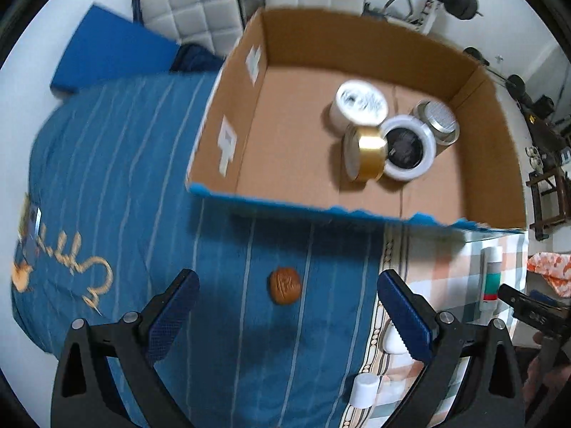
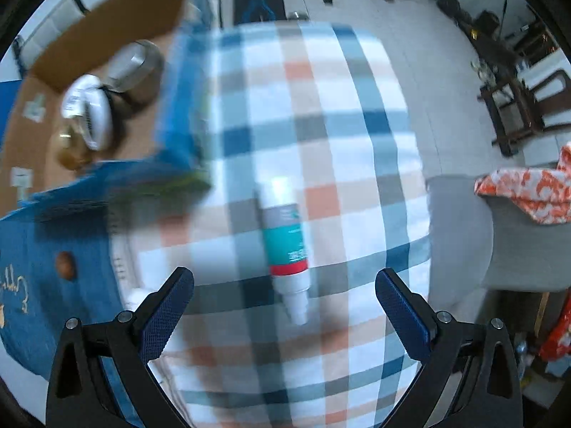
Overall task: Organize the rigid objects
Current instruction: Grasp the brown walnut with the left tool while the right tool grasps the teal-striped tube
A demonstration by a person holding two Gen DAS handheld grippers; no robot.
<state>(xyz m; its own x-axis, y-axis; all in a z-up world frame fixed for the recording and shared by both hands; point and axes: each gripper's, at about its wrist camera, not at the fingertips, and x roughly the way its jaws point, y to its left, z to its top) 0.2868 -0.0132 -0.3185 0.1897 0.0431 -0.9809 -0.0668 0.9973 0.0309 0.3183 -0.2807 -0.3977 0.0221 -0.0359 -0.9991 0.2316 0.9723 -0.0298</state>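
A brown walnut lies on the blue striped cloth, between and just ahead of my open left gripper. Beyond it an open cardboard box holds a white jar, a gold tin, a black-and-white lid and a silver tin. In the right wrist view a white bottle with teal and red bands lies on the checked cloth, lengthwise between the fingers of my open right gripper. The walnut and the box show at the left there.
A white capped bottle and another white object lie by my left gripper's right finger. The right gripper's tool shows at the right edge. A grey seat with an orange patterned cloth stands right of the table. A blue cushion lies at the back left.
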